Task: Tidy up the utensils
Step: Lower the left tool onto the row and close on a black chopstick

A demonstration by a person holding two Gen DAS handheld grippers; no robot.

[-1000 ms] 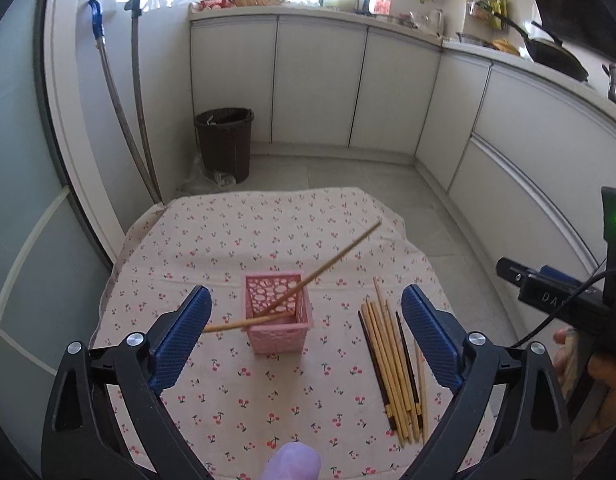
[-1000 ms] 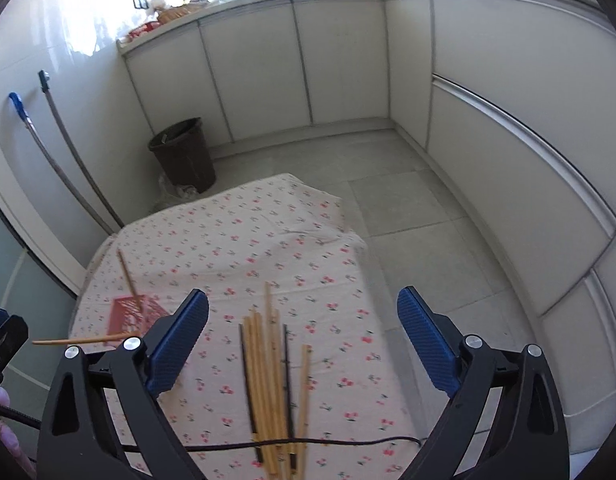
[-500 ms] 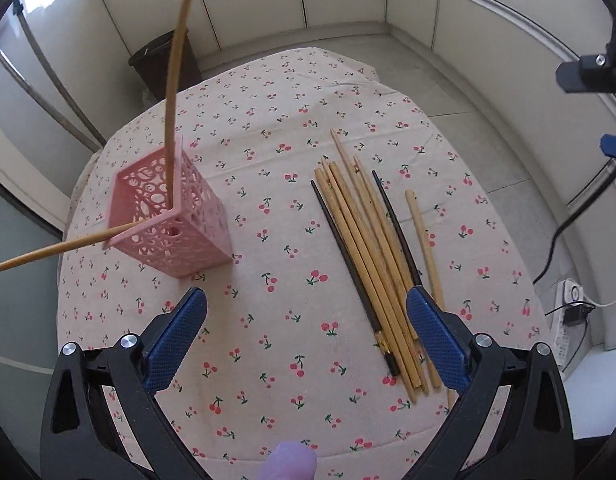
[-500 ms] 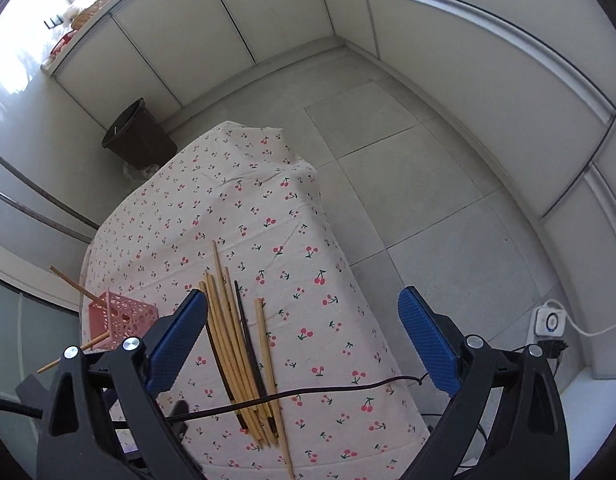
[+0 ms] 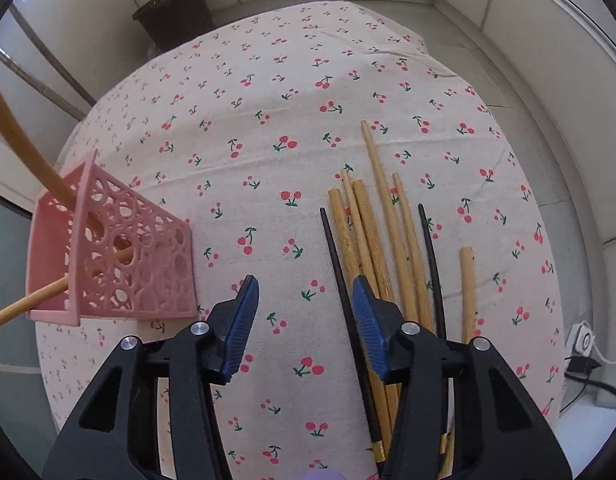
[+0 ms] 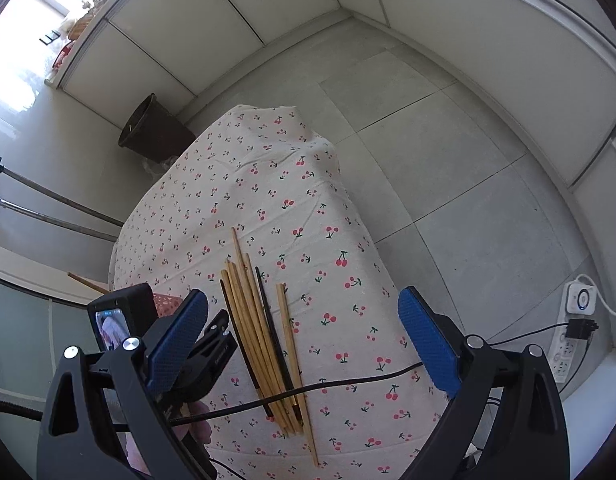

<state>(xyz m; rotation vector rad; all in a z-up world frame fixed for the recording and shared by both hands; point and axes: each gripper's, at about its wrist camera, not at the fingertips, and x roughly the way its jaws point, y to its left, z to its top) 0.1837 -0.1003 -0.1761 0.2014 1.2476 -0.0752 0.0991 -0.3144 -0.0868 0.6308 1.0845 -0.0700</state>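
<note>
Left wrist view. To the left of the left gripper (image 5: 303,312), and slightly ahead of it, the pink basket (image 5: 119,256) sits on the cherry-print tablecloth (image 5: 267,92). Two wooden chopsticks (image 5: 23,148) stand in the basket: one leans up and away to the left, the other passes out low through the left side.

The left gripper points steeply down at the cloth. Its jaws are closing and stand partly apart. A black chopstick (image 5: 340,268) runs along the inner face of the right blue pad; whether the pad touches it cannot be told. The left pad is clear of everything, so nothing is clamped.

To the right of the left gripper's centre line, the loose chopstick bundle (image 5: 388,236) lies flat, its sticks running away from the gripper. The bundle is mostly wooden, with a second black stick near its right side. One short wooden chopstick (image 5: 468,284) lies just apart, further right. A dark bin (image 5: 175,12) stands on the floor beyond the table.

Right wrist view. The right gripper (image 6: 303,336) hangs above the table with its jaws wide apart, holding nothing. The bundle lies between and below its pads, nearer the left pad. A power strip (image 6: 576,312) sits on the floor to the far right.
</note>
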